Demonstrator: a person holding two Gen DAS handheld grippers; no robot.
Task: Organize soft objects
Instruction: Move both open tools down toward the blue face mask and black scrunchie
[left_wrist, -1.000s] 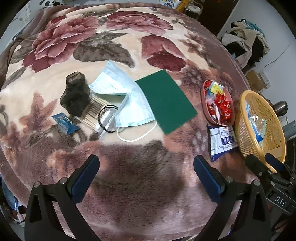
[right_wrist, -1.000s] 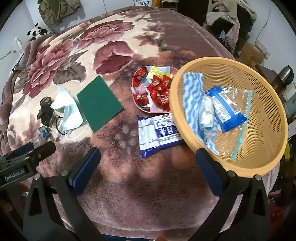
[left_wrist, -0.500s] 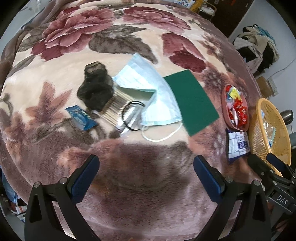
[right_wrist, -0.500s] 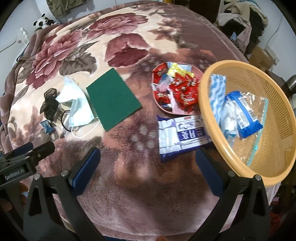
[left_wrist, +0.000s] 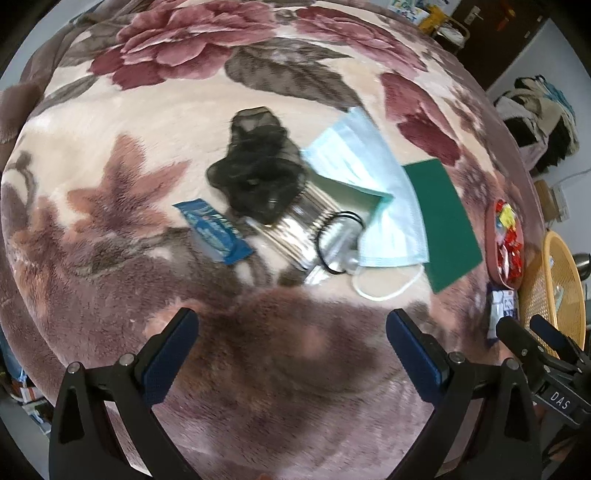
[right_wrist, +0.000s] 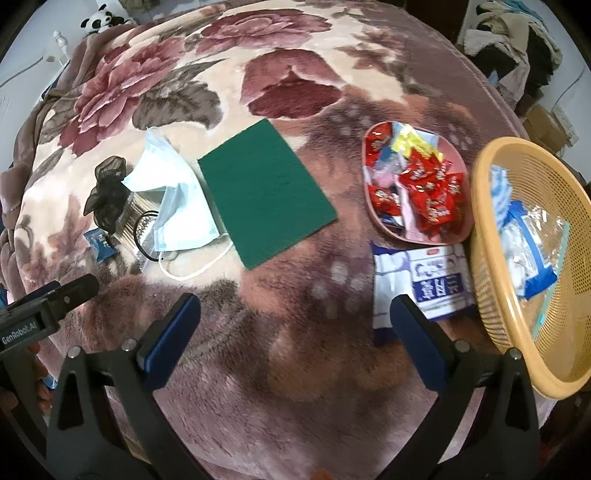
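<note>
**Soft objects: part sorted into the basket, a cluster left on the blanket**

Soft objects are found in two groups. A few packets, among them a blue-and-white striped cloth (right_wrist: 499, 192) and a blue wipes pack (right_wrist: 532, 251), are already seen inside the yellow mesh basket (right_wrist: 480, 236) at 3 o'clock in the right wrist view, so the task is judged partly done. Left outside it, on the floral blanket (right_wrist: 295, 369), are a green scouring pad (right_wrist: 266, 195), a light blue face mask (left_wrist: 373, 206) lying just beside the pad at its 9 o'clock, a black mesh scrunchie (left_wrist: 258, 173) touching a clear pack of cotton swabs (left_wrist: 306, 229), a black hair tie (left_wrist: 338, 240) resting on that pack, and a small blue sachet (left_wrist: 214, 230) near the scrunchie at 7 o'clock. A purple-and-white tissue pack (right_wrist: 421, 284) lies between the basket and a pink dish of wrapped sweets (right_wrist: 417, 192).

The mask is seen crumpled and folded over, its white ear loop trailing loose toward 6 o'clock; the pad lies flat.

The left tool (left_wrist: 291, 350) is held wide apart above bare blanket with nothing gripped, the cluster lying at its 12 o'clock. The right tool (right_wrist: 295, 332) is likewise spread wide and empty, near the tissue pack.
</note>
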